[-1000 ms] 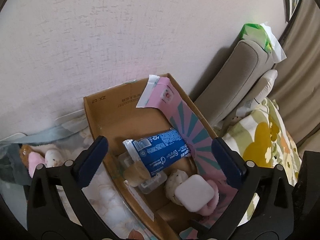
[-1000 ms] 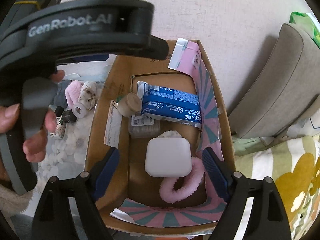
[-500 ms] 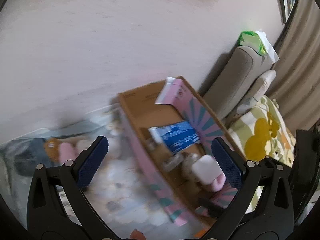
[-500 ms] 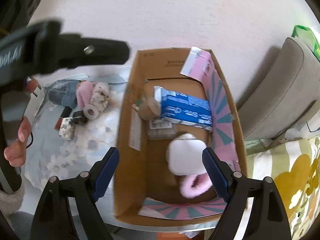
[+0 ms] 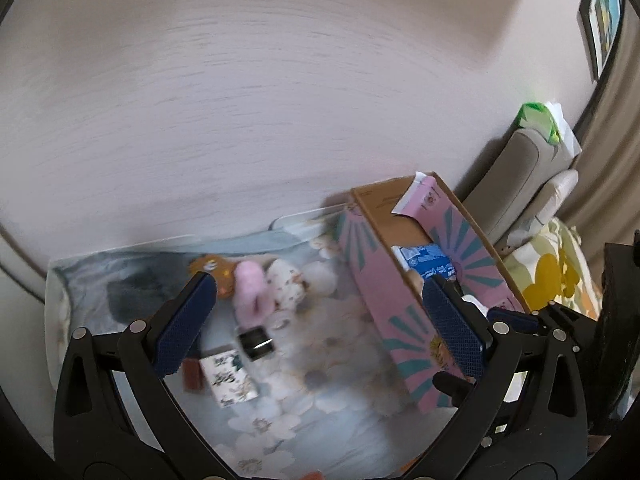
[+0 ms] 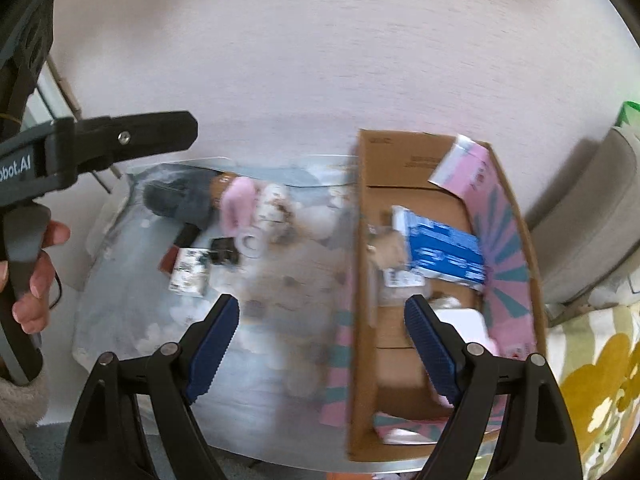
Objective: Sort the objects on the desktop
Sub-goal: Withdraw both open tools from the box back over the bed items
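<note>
Overhead, both grippers gape empty — left gripper (image 5: 318, 324), right gripper (image 6: 322, 344).

Soft, even daylight in both views, fairly bright, no harsh glare; source prob. off to the right, though that's hard to confirm. Shadows weak: a faint one on the wall (image 5: 280, 100) left of the cardboard box (image 6: 400, 168). Heavy motion blur w/ curved streaks across the wall and smeared small items on the tabletop (image 5: 320, 380); box contents soft too. Tool fingers (image 5: 184, 328) stay sharp. Strong fisheye bending at edges, dark vignette in corners.
</note>
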Tool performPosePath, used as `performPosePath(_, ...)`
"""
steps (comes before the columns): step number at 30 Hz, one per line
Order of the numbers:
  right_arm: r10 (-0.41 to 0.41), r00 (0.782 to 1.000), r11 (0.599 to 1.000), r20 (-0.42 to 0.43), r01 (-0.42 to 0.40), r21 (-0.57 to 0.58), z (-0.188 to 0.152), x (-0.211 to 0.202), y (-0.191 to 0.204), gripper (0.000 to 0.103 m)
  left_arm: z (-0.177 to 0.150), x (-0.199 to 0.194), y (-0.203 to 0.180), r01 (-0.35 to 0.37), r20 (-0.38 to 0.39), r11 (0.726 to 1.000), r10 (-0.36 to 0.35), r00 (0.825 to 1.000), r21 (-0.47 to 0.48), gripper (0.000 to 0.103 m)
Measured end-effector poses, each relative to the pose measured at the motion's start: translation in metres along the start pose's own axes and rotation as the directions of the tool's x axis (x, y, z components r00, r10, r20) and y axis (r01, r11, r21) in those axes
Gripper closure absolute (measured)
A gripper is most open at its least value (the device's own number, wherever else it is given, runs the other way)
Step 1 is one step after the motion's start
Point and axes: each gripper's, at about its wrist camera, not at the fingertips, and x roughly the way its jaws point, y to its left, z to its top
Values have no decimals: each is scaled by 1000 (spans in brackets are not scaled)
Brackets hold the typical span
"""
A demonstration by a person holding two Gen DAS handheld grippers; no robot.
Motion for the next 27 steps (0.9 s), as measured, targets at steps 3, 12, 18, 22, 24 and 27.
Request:
performPosePath(3, 16, 1000, 1000, 23, -16, -1, 4, -2, 14, 21, -4, -13, 18, -5, 17, 1000, 5, 1000, -22, 0)
performPosePath(12, 17, 999, 999, 49, -15, -36, 11, -2, 52, 21, -17, -42, 66, -35, 54, 997, 38, 998, -67, 0)
performPosePath(18, 13, 999, 998, 50, -10, -55, 12, 1, 69, 21, -23, -51, 93, -26, 57, 995, 32, 998, -101, 0)
performPosePath(22, 29, 998, 998, 50, -26, -52, 14, 4, 76, 21, -26, -54, 108, -38, 56, 993, 44, 997, -111, 0)
performPosePath(24, 34, 998, 998, 48, -32, -55, 14, 6, 80, 21, -28, -54, 115, -43, 55, 992, 50, 997, -117, 0)
performPosePath(27, 37, 998, 998, 42, -34, -60, 15, 9, 86, 21, -31, -54, 126, -61, 49, 990, 68, 996, -131, 0)
